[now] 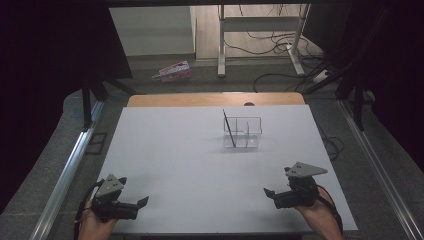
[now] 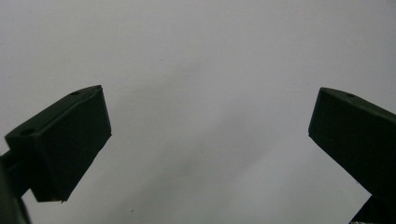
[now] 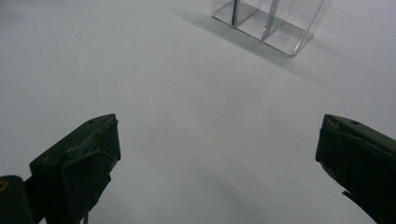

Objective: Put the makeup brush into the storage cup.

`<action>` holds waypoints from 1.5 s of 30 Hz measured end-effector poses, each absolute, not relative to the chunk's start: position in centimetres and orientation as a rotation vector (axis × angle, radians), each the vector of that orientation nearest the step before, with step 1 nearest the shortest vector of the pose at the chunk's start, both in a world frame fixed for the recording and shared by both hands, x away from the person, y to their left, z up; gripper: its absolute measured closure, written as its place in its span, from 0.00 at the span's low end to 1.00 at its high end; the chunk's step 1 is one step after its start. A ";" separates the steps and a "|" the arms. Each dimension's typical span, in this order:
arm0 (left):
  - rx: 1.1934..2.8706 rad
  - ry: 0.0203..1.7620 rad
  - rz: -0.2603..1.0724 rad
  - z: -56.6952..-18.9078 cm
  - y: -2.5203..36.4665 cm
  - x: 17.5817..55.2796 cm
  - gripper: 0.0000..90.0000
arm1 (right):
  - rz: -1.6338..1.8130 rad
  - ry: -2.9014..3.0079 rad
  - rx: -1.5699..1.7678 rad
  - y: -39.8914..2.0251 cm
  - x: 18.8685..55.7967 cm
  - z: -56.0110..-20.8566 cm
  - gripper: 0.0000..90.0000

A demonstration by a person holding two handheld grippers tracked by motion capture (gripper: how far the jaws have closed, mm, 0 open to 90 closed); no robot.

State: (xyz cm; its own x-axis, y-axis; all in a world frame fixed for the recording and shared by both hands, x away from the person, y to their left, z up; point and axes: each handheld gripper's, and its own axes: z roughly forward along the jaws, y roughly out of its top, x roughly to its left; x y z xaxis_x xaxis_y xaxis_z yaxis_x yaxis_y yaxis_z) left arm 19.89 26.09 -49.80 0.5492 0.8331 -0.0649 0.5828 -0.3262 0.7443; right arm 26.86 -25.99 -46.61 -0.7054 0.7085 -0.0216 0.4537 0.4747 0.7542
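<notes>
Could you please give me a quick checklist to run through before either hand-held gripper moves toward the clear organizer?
1. Left hand-held gripper open and holding nothing: ok, jaws wide apart over bare table in its own view.
2. Right hand-held gripper open and holding nothing: ok.
3. Clear organizer upright on the table: ok.
4. Thin dark rod seated in the organizer: ok, it leans in the left compartment.
5. Path from the grippers to the organizer free: ok, bare white surface between them.
6. Contents of the other compartments: cannot tell, the clear walls are hard to read.
</notes>
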 end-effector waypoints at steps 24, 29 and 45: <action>2.052 1.132 0.425 -49.8 26.1 20.0 0.00 | 1.042 2.352 1.061 -28.8 25.4 -46.9 0.00; 2.053 1.132 0.424 -49.8 26.0 20.0 0.00 | 1.029 2.341 1.078 -29.5 25.2 -46.9 0.00; 2.051 1.131 0.422 -49.9 25.9 20.1 0.00 | 0.986 2.305 1.114 -31.7 24.4 -47.1 0.00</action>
